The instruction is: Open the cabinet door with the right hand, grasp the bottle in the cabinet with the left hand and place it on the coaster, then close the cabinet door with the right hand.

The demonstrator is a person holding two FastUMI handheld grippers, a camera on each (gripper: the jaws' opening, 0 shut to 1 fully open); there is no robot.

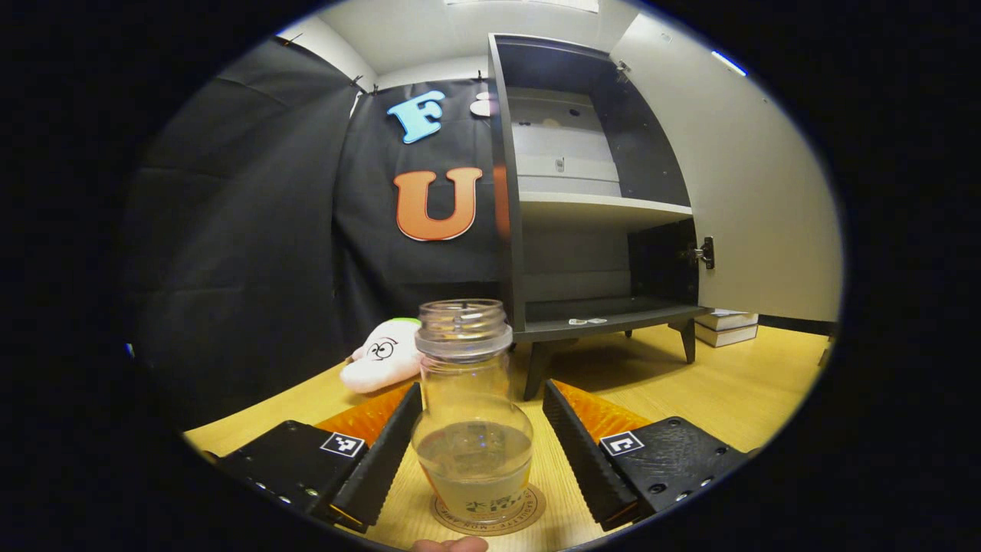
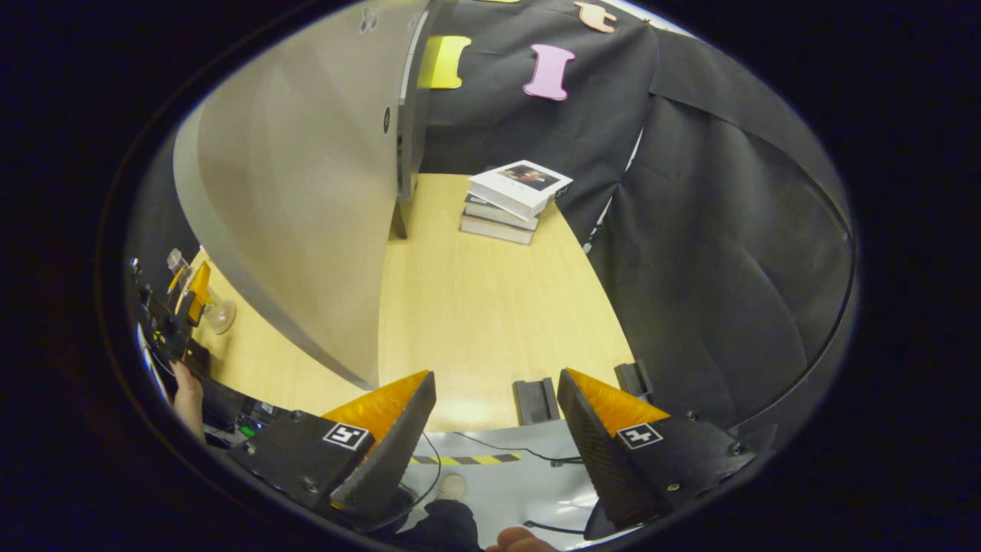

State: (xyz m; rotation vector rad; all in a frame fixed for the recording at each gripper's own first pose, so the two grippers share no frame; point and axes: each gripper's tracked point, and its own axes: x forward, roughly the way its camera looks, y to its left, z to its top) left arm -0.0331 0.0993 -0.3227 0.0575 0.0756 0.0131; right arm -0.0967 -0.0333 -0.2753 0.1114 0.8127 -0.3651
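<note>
The left gripper (image 1: 481, 445) stands open, its two fingers spread to either side of the bottle (image 1: 471, 414) with a clear gap on each side, so neither finger presses on the glass. The bottle stands upright on the coaster (image 1: 488, 512), uncapped and with a little pale liquid in its bulb, on the near part of the bench (image 1: 736, 391). Beyond it, the cabinet (image 1: 590, 199) stands on its short legs with its door (image 1: 759, 192) swung wide to the right and its shelves bare. A white plush toy (image 1: 382, 364) lies to the left of the cabinet's foot. The placing step looks done or all but done; what remains, by my reading, is to draw the left gripper back without knocking the bottle and then to shut the door. The right gripper (image 2: 490, 452) is also open and holds nothing, hanging near the bench's edge with the door's outer face (image 2: 306, 207) to its left and a stack of books (image 2: 513, 201) farther off. It must reach the door's free edge and push it closed.
</note>
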